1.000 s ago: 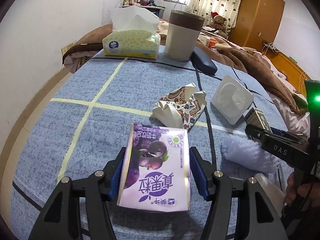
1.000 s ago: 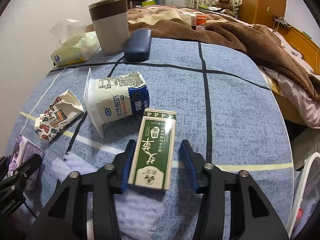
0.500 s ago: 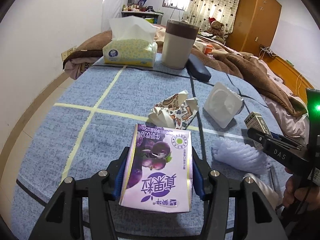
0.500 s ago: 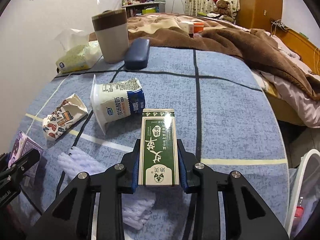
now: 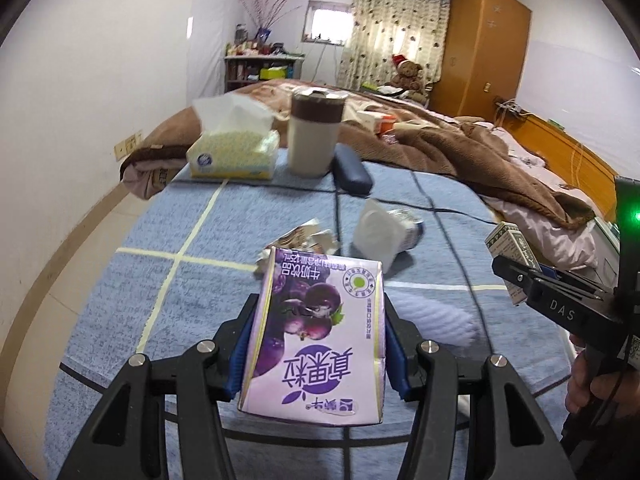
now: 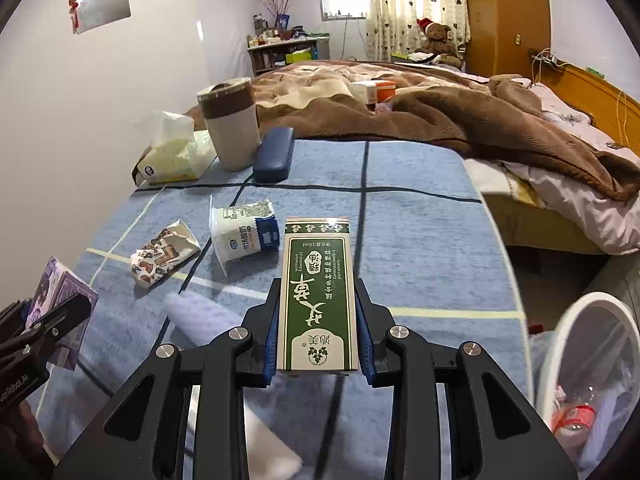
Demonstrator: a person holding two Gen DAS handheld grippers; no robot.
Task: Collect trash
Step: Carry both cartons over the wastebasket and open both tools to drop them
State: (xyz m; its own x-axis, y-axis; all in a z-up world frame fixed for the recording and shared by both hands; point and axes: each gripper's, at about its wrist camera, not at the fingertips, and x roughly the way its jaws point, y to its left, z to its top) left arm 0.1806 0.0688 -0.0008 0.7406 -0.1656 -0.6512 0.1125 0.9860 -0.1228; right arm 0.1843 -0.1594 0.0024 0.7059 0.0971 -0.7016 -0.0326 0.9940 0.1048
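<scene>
Left wrist view, left hand-held gripper (image 5: pixel 316 344): narrowed onto the purple milk carton (image 5: pixel 316 332), both blue pads pressing its sides; carton's long axis runs straight out along the fingers.
Left wrist view, carton's place: raised off the blue table (image 5: pixel 160 292), nearer the camera than the tall beige cup (image 5: pixel 314 132).
Left wrist view, leftover trash: crumpled patterned wrapper (image 5: pixel 304 240) and tipped yogurt cup (image 5: pixel 384 232) lie on the table between the carton and the beige cup; white foam sleeve (image 5: pixel 432 316) lies to the right of the carton.
Left wrist view, change: a second ago the carton lay low on the table; now it rides higher and more of the room shows.
Right wrist view, right hand-held gripper (image 6: pixel 318 324): pinched on the green box (image 6: pixel 318 296), which stands lengthwise between the fingers.
Right wrist view, box's place: lifted above the table, on the near side of the beige cup.
Right wrist view, key relation: the white bin (image 6: pixel 580 380) sits off the table's right edge, to the right of the gripper, so the right hand is judged nearer it than the left.
Right wrist view, change: a second ago the pads stood clear of the box on the table; now they clamp it aloft.
</scene>
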